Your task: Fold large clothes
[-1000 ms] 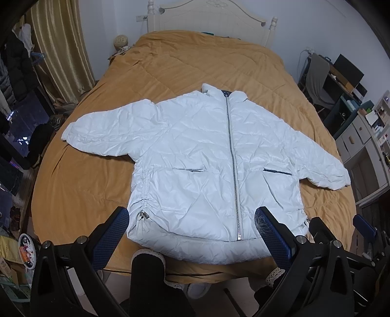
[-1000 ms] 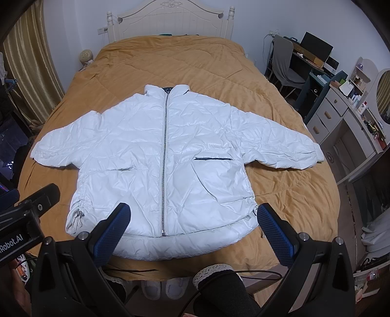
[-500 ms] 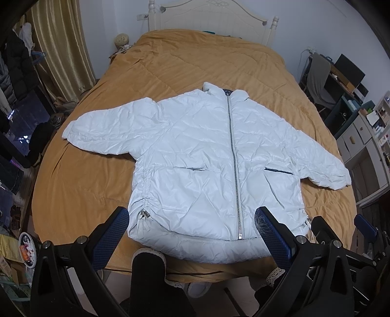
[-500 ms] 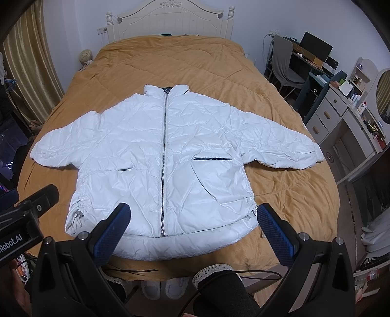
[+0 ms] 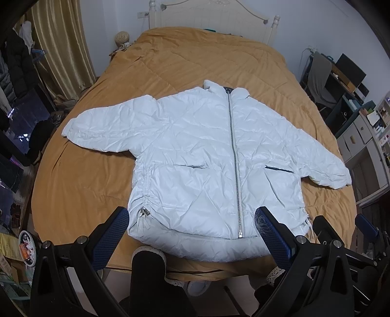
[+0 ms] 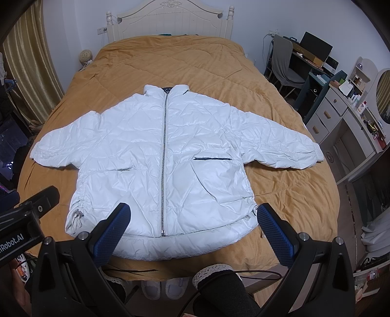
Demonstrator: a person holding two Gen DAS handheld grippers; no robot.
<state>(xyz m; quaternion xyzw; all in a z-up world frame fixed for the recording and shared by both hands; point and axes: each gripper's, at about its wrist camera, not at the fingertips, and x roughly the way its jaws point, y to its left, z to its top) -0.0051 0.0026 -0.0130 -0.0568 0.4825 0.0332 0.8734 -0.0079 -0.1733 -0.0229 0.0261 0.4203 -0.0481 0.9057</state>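
A white puffer jacket [image 5: 195,156] lies flat and zipped, front up, on the bed with both sleeves spread out; it also shows in the right wrist view [image 6: 170,151]. My left gripper [image 5: 192,237] is open and empty, held above the jacket's hem near the foot of the bed. My right gripper [image 6: 192,231] is open and empty, also above the hem. Neither touches the jacket.
The bed has a mustard-yellow quilt [image 5: 195,68] and a white headboard [image 6: 168,22]. A desk with a chair [image 6: 285,63] and white drawers [image 6: 341,112] stand on the right. Gold curtains [image 5: 61,48] and hanging clothes are on the left. Slippers [image 6: 165,289] are on the floor.
The left wrist view has shifted slightly, so the jacket sits a little further right and up. Both grippers stay open and the jacket has not moved.
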